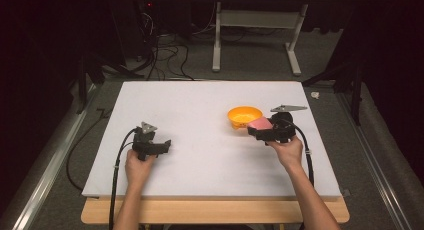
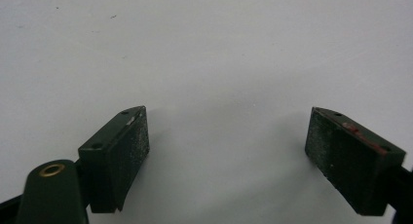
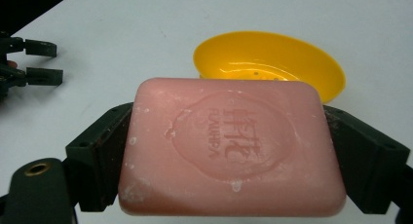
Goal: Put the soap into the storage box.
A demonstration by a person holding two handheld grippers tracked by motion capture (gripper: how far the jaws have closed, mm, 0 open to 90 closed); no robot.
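A pink bar of soap with an embossed stamp sits clamped between the jaws of my right gripper, which is shut on it. In the high view the soap hangs just right of a yellow bowl-shaped dish, held by the right gripper. The yellow dish lies just beyond the soap and is empty, with small holes in its bottom. My left gripper rests low over the white board at the left, open, with nothing between its pads.
The white board covers a wooden table. The left gripper shows far off at the left in the right gripper view. Cables and a table frame lie on the floor beyond the board's far edge.
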